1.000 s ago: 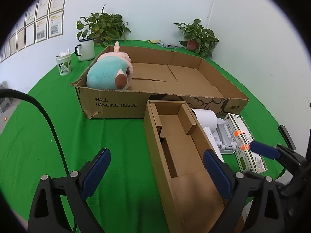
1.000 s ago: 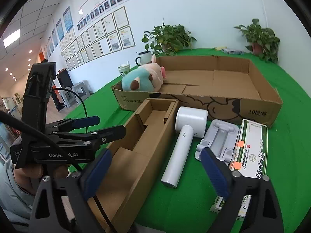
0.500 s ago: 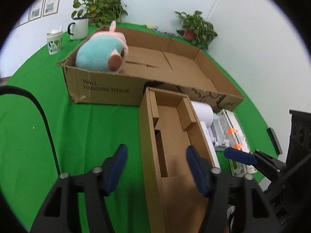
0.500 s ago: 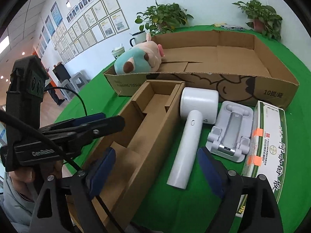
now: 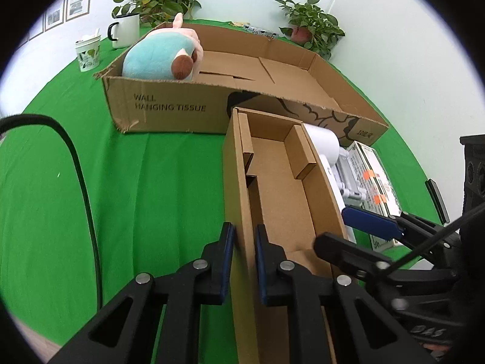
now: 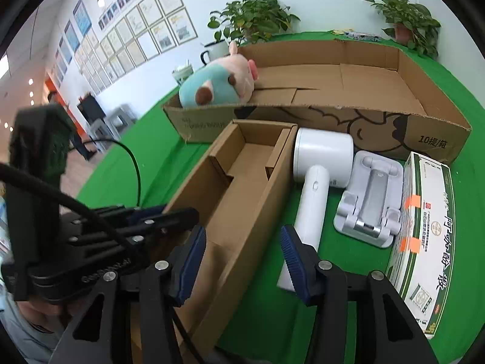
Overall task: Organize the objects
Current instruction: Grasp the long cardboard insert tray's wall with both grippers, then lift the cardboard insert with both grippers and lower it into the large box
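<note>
A long narrow open cardboard box (image 5: 282,200) lies on the green table, also in the right wrist view (image 6: 239,188). My left gripper (image 5: 244,261) is shut on its left wall near the front end. My right gripper (image 6: 242,261) is open, straddling the box's right wall, with one finger (image 5: 369,223) showing in the left wrist view. A white hair dryer (image 6: 318,182) lies right of the box, then a white stand (image 6: 369,200) and a green-and-white carton (image 6: 424,230).
A large shallow cardboard tray (image 5: 169,106) stands behind, with a teal and pink plush toy (image 5: 160,57) in its left end. A mug (image 5: 124,30), a paper cup (image 5: 88,53) and potted plants (image 5: 309,24) stand at the back. A black cable (image 5: 81,170) runs at left.
My left gripper has closed from wide open onto the narrow box's left wall. My right gripper has moved in closer, over the box's right wall, and narrowed somewhat.
</note>
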Demonstrator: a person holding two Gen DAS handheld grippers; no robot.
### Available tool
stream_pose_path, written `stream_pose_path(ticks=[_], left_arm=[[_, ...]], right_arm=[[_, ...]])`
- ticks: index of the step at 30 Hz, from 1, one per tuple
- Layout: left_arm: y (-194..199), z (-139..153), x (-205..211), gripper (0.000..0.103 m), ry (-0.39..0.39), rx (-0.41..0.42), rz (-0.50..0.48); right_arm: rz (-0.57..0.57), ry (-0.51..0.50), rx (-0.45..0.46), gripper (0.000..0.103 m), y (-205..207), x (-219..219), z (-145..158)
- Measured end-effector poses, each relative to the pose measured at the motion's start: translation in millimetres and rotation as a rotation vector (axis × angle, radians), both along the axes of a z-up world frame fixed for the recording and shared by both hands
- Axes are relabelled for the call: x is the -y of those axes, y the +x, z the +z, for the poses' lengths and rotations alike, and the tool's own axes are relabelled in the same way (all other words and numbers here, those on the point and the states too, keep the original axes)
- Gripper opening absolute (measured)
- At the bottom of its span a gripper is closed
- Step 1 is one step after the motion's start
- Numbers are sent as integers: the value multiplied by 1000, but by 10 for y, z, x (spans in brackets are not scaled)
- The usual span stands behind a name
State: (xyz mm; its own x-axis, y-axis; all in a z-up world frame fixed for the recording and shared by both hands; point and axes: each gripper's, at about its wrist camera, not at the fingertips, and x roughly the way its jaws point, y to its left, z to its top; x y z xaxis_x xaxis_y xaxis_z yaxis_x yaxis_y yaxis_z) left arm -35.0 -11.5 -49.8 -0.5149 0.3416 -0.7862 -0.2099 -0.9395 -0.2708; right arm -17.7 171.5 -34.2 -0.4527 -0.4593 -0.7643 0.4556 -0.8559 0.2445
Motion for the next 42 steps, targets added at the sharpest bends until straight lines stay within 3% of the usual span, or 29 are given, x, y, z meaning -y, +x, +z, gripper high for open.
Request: stream_pose_path(ticks=[2,4,6,10,24,30,34,42], left_arm=[[64,-2,-11,12,-4,11,41],[112,8,-47,12,-17,10,65],[139,3,-65,12,-21,3,69],[159,-6,-49,12,-15,-8,51],[174,-29,-58,11,10,-25,66],[194,-8,-106,8,-32,-31,74],[238,87,-89,5,-35,-61,100],[294,551,-140,5,-89,-207,138]], right_arm=[[-5,59,-24,48,54,71,-19],[-22,115,-52,29,100,153,1],[-38,146,-80,21,124,219,24],[-82,224,-120,13,212,320,28],[-96,239,-49,13,235,328,-15],[-94,196,-10,12,194,275,5],[-79,197,-95,12,305,326,169],[-74,99,-242,10,400,243,616]])
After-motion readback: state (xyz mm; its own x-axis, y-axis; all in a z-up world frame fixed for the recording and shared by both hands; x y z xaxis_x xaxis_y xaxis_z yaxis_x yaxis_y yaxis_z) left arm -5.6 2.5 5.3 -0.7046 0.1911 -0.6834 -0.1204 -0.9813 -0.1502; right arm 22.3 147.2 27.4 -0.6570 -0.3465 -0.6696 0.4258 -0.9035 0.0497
